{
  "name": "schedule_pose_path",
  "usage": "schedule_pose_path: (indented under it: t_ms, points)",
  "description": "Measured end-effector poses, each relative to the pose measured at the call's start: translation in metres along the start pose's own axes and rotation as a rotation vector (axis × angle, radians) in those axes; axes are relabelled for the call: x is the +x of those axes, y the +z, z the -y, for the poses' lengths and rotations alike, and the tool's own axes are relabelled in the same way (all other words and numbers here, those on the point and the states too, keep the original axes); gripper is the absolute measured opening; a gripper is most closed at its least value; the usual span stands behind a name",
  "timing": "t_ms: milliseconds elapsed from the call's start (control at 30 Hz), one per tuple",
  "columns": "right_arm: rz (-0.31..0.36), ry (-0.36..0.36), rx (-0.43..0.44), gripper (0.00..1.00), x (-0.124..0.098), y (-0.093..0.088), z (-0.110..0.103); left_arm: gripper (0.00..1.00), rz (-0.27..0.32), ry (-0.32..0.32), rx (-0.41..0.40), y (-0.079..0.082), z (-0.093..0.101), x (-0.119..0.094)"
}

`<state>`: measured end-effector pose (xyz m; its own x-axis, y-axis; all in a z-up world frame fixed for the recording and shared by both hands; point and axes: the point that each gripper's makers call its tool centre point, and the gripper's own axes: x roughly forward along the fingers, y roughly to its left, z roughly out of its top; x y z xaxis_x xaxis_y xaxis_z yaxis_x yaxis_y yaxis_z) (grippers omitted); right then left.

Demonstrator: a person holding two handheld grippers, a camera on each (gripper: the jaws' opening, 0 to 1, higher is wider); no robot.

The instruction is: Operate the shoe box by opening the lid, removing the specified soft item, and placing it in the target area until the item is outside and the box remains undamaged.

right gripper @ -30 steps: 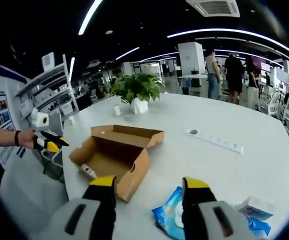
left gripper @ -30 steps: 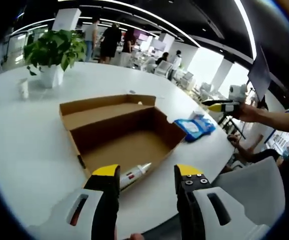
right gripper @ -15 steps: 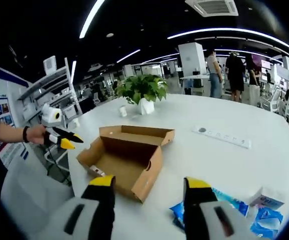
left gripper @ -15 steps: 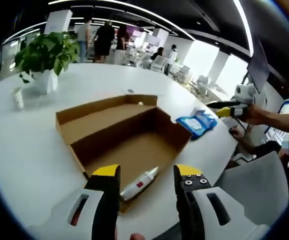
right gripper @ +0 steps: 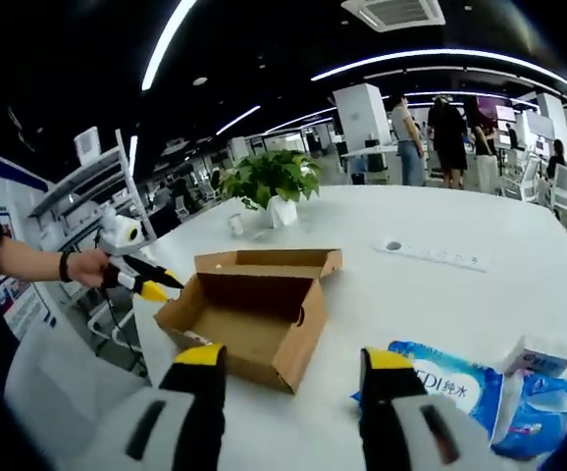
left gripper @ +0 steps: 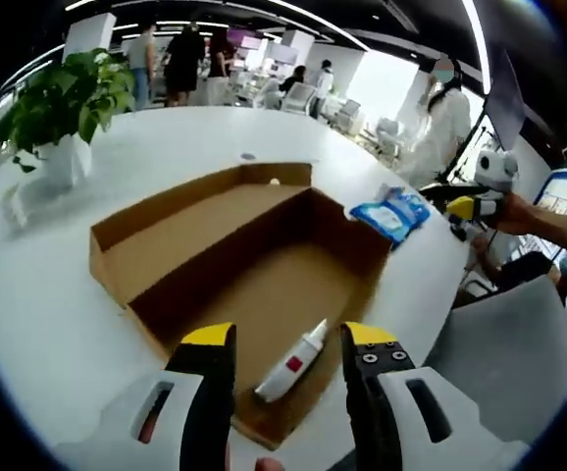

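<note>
The brown cardboard shoe box [left gripper: 205,250] lies open on the white table [left gripper: 38,294], its lid folded back flat. A white tube with a red label [left gripper: 293,361] rests on the box floor near the front wall. My left gripper [left gripper: 285,339] hovers open just above that end of the box, holding nothing. A blue soft pack [left gripper: 391,214] lies on the table to the right of the box. In the right gripper view, the box [right gripper: 249,314] is ahead on the left and the blue pack [right gripper: 450,378] lies close by my open right gripper [right gripper: 293,358].
A potted plant [right gripper: 269,182] and a small cup [right gripper: 231,223] stand beyond the box, and a white power strip [right gripper: 431,255] lies further right. A second blue and white pack [right gripper: 534,392] sits at the table's edge. People stand in the background.
The left gripper view has closed in on the box, so the tube now lies between its jaws. The right gripper view has shifted, bringing more of the blue pack into sight.
</note>
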<state>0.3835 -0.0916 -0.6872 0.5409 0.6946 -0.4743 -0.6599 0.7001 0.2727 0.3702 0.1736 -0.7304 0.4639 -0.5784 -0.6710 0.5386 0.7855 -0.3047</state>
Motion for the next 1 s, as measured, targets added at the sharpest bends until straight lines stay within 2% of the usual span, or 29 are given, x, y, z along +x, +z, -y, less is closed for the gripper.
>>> schedule_pose_path:
  t_ms: [300,433,600,700,833,1000]
  points:
    - [-0.004,-0.013,0.011,0.53,-0.006,-0.009,-0.002,0.44,-0.118,-0.023,0.124,-0.007,-0.007,0.019]
    - [-0.013,-0.016,0.004,0.53,-0.008,-0.012,-0.003,0.44,-0.192,-0.026,0.228,-0.016,-0.008,0.028]
    - [-0.014,-0.018,0.008,0.53,-0.011,-0.014,0.000,0.44,-0.240,-0.058,0.279,-0.022,-0.004,0.037]
    - [-0.022,-0.017,0.005,0.53,-0.012,-0.017,0.000,0.44,-0.305,-0.078,0.341,-0.032,-0.004,0.043]
    - [-0.024,-0.020,0.013,0.53,-0.014,-0.022,-0.002,0.45,-0.326,-0.120,0.330,-0.036,0.003,0.051]
    - [-0.026,-0.024,0.034,0.53,-0.014,-0.031,-0.006,0.47,-0.380,-0.144,0.377,-0.044,0.002,0.061]
